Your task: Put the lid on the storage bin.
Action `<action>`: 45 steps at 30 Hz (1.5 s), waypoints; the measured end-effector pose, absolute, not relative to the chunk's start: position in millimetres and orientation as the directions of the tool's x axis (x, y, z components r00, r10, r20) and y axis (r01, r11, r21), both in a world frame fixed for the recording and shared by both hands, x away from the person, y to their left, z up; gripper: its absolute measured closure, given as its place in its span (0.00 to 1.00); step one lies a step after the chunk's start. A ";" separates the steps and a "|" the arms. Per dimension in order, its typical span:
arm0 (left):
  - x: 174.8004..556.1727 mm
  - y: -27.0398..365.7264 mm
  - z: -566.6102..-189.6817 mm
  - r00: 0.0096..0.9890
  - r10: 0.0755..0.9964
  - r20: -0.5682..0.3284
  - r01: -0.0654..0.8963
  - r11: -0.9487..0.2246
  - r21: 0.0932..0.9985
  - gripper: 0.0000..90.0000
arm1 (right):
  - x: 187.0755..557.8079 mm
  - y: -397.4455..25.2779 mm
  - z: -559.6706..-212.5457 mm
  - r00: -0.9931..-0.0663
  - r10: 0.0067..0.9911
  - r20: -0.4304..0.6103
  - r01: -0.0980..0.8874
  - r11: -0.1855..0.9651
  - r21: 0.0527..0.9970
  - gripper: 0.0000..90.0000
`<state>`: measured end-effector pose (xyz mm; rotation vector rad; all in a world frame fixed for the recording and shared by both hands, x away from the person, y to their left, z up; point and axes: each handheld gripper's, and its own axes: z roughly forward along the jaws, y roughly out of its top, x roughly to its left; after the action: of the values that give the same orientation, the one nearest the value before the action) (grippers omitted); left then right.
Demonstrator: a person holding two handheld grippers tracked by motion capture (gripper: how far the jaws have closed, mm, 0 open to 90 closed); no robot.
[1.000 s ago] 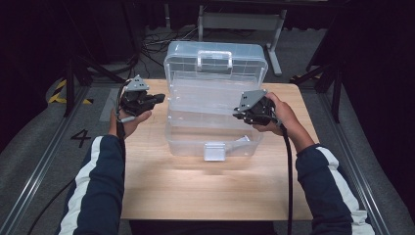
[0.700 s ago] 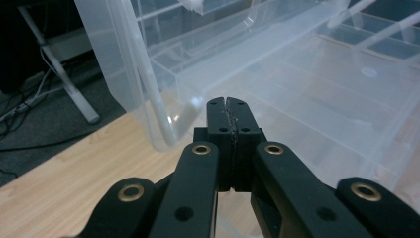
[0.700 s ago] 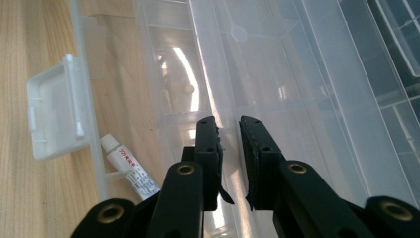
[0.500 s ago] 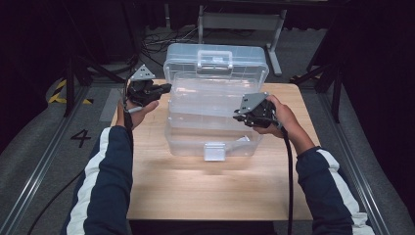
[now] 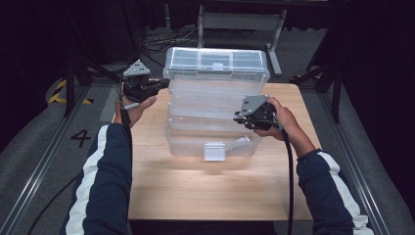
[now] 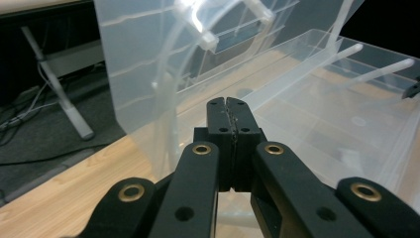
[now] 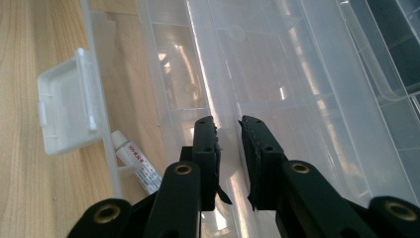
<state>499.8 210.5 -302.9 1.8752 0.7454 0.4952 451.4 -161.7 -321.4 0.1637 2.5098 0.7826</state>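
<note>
Clear plastic box (image 5: pixel 210 122) sits on the worktop (image 5: pixel 205 191), lid (image 5: pixel 215 66) raised near upright behind the tiered trays. Latch (image 5: pixel 214 151) faces the person; the box's long axis runs crosswise, from one hand-held gripper to the other.

Left hand-held gripper (image 5: pixel 159 85): jaws pressed fully together, nothing between them, tip just beside the lid's near edge; in the left gripper view (image 6: pixel 229 106) the lid's curved hinge arm (image 6: pixel 166 84) stands directly ahead.

Right hand-held gripper (image 5: pixel 238 117): jaws narrow, a tray rim (image 7: pixel 225 129) running between them in the right gripper view (image 7: pixel 227 130); cannot tell whether they actually pinch it. A small tube (image 7: pixel 136 161) lies in the bottom of the box, below and left of these jaws.

Risks, as judged:
- Closed left jaws can only push; a slip off the lid edge could let the lid drop onto the trays.
- Loose right hold on the rim could slide, tilting the trays.
- Uneven pushing could skid the light box across the worktop.
</note>
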 end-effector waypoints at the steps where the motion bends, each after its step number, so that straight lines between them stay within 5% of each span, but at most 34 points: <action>1: 499.0 211.2 -301.9 0.720 0.694 0.008 0.271 -0.291 0.918 1.00 | 451.2 -161.8 -321.6 -0.866 0.256 -0.429 -0.034 0.827 0.562 0.87; 21: 491.6 213.2 -303.0 0.736 0.676 0.027 0.265 -0.325 0.908 1.00 | 445.1 -169.6 -328.6 -0.864 0.293 -0.409 -0.008 0.805 0.593 0.83; 45: 474.7 215.5 -308.4 0.766 0.640 0.065 0.241 -0.379 0.893 1.00 | 422.9 -226.9 -330.1 -0.827 0.450 -0.338 0.068 0.676 0.733 0.77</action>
<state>474.7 215.5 -308.4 1.9583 0.6660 0.4997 422.9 -226.9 -330.1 0.3998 2.3884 1.0166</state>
